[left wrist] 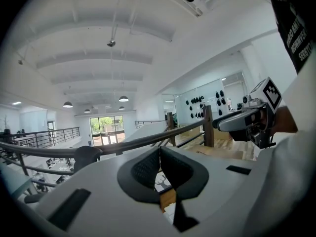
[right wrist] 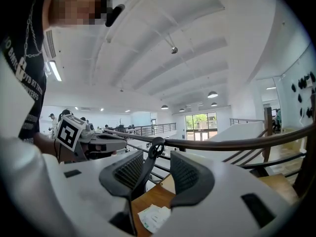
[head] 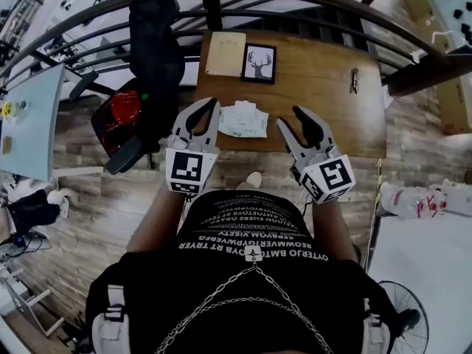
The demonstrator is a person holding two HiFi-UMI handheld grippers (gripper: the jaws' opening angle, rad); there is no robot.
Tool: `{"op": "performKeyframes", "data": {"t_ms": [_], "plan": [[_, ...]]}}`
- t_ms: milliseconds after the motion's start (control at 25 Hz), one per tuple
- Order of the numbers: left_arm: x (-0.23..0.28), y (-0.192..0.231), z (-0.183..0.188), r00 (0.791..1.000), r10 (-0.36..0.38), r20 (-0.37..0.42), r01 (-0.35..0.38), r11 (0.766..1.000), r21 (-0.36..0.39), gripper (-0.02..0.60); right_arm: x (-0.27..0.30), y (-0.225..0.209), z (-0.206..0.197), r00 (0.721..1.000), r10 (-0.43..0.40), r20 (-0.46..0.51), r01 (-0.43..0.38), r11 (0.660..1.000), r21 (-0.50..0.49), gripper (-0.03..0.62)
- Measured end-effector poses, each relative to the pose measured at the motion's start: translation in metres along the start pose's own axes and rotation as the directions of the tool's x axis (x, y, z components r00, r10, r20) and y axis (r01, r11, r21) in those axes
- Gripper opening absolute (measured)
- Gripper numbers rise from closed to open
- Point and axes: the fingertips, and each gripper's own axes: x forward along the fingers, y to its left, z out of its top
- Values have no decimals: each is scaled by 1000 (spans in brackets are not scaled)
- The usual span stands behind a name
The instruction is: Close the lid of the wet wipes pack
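Head view, wet wipes pack [head: 243,120] small, details indistinct

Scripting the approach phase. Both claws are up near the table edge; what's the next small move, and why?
Probably ease the right claw forward and down toward the wet wipes pack. Its jaws stand apart with nothing between them, and the pack lies on the table just ahead, untouched.

On table [head: 324,87], wet wipes pack [head: 243,120] lies before framed picture [head: 259,63].
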Motion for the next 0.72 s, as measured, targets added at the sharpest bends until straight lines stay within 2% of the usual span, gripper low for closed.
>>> {"op": "performKeyframes", "data": {"t_ms": [240,520,720], "plan": [[31,-15,3,1000,19,-10,-19,1000,-2,28,6,-38,1,1000,31,1,-31,1000,-1,175],[53,-20,1,997,76,-34,-76,997,-14,28,14,-68,-11,996,86,-17,-85,996,17,175],[58,-27,-16,993,86,-82,-87,996,-6,28,23,-81,-27,993,110,-29,-109,993,42,175]]}}
